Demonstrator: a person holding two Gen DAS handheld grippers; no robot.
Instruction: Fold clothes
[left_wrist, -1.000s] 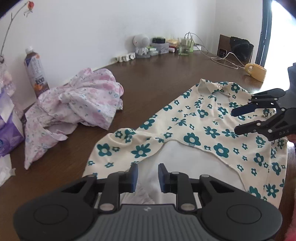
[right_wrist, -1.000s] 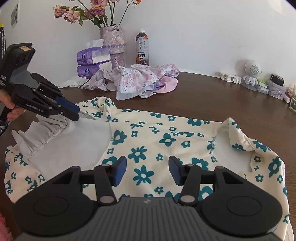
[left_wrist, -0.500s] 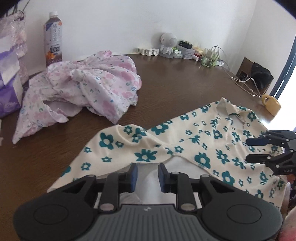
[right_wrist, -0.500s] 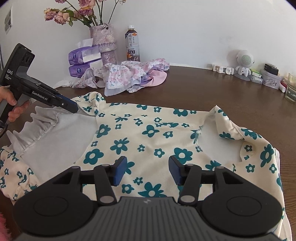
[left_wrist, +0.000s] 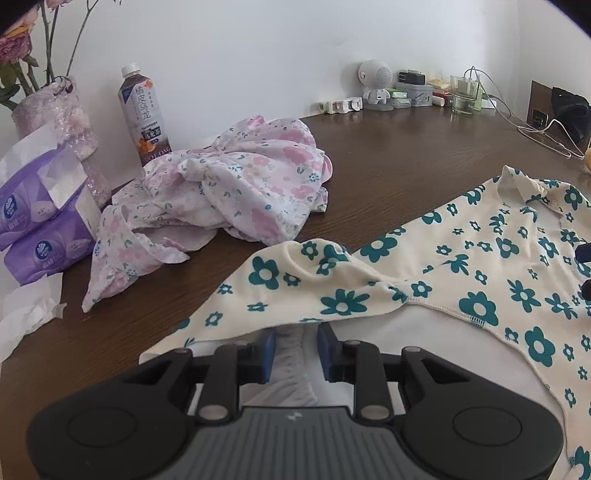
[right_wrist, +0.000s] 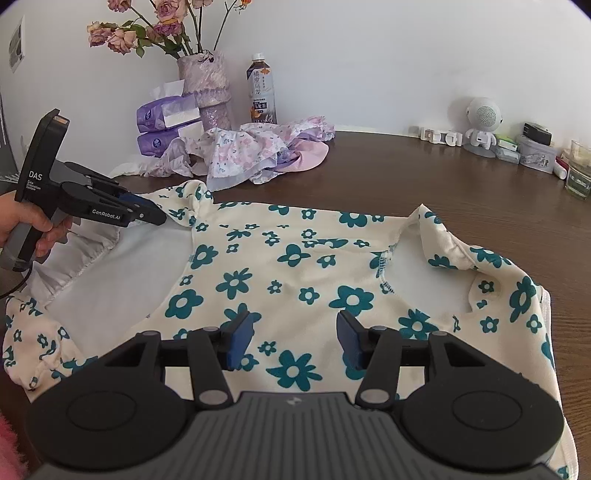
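I see the cream garment (right_wrist: 295, 266) with teal flowers spread on the brown tabletop (right_wrist: 461, 184), its long axis running left to right across the right wrist frame, ruffled white hem at the left, collar opening at the right. My left tongs (left_wrist: 295, 349) sit partly parted astride the gathered hem, not clamped; in the right wrist frame their body reads "DAS" and "GenRobot.AI". My right tongs (right_wrist: 295, 334) hang released above the flowered cloth. Behind the pink floral heap (left_wrist: 221, 188), the bottle (left_wrist: 144, 114) label reads "SUNTORY".
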